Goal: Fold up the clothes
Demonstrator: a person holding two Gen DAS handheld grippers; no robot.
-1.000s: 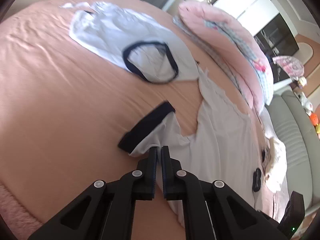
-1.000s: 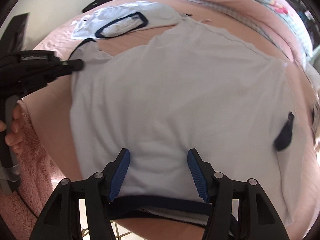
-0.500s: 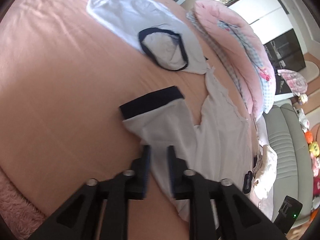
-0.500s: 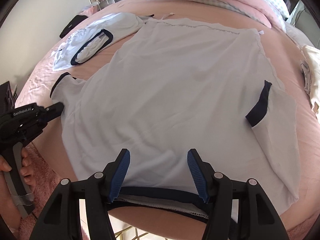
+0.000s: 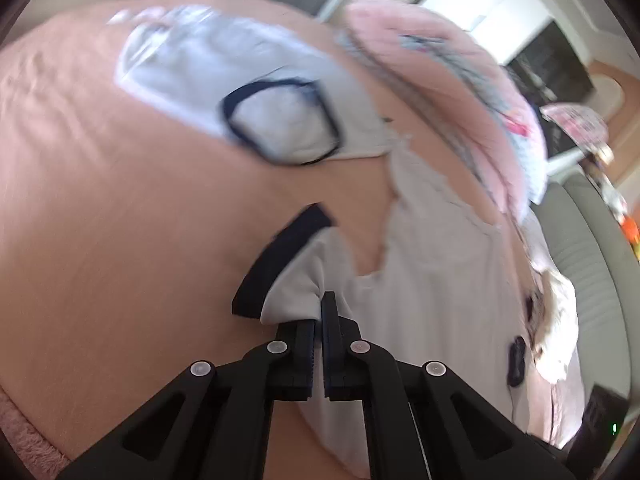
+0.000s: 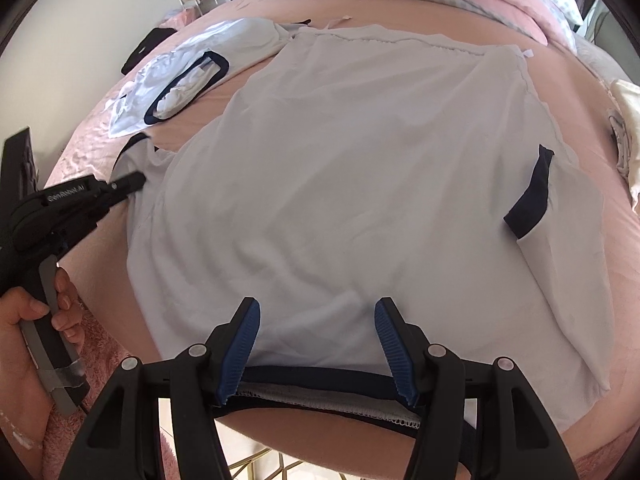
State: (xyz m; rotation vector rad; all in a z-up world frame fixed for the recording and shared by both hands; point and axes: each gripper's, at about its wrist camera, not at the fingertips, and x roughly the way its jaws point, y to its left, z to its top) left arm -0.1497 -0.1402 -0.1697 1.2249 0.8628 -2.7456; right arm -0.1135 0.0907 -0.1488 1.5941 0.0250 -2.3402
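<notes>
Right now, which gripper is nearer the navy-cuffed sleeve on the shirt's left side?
Left. The left gripper is shut on that sleeve, just behind its navy cuff. The right gripper hangs open over the shirt's collar edge, well away from it.

Both wrist views close, angled down over bed [image 6: 100, 132]; shared: white T-shirt [image 6: 360, 168], left sleeve [image 5: 304, 276].
</notes>
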